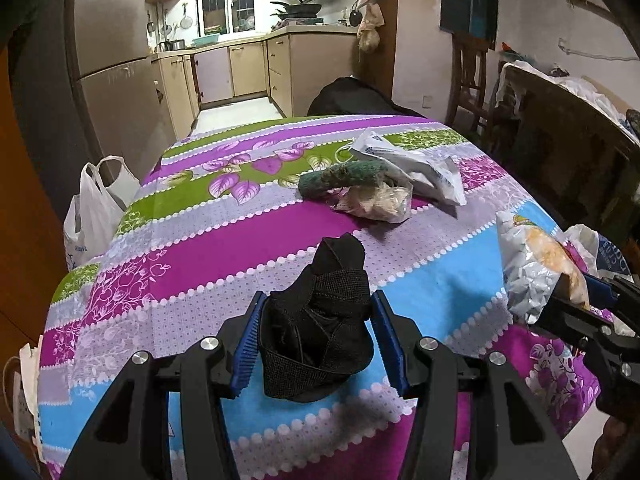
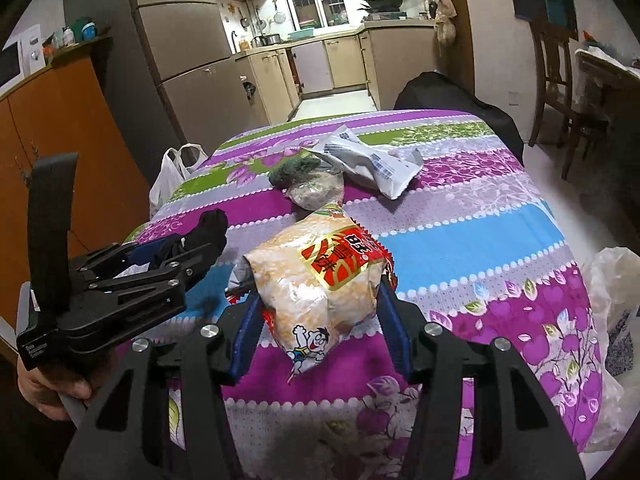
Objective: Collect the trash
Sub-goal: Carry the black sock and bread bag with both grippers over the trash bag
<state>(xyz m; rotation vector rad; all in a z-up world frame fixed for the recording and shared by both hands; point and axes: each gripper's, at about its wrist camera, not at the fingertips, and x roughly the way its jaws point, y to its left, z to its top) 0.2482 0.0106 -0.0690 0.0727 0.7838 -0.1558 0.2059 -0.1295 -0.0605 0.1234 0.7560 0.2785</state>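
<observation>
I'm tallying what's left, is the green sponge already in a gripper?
No, the green sponge lies on the tablecloth beside a white packet, away from both grippers.

On the table (image 1: 224,240) lie three pieces of trash: one scrubber (image 1: 340,178), one white wrapper (image 1: 412,164), one clear bag (image 1: 380,202). Beside the table hangs one white bag (image 1: 94,208). Two more pieces are held above it: one black strap (image 1: 320,320), one snack bag (image 2: 320,276).

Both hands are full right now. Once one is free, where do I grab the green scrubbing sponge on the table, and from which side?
Grip the green scrubbing sponge across its narrow width near its left end, coming from above on the near-left. It lies long and flat on the striped tablecloth, and its right end is crowded by the clear crumpled bag and white plastic mailer.
</observation>
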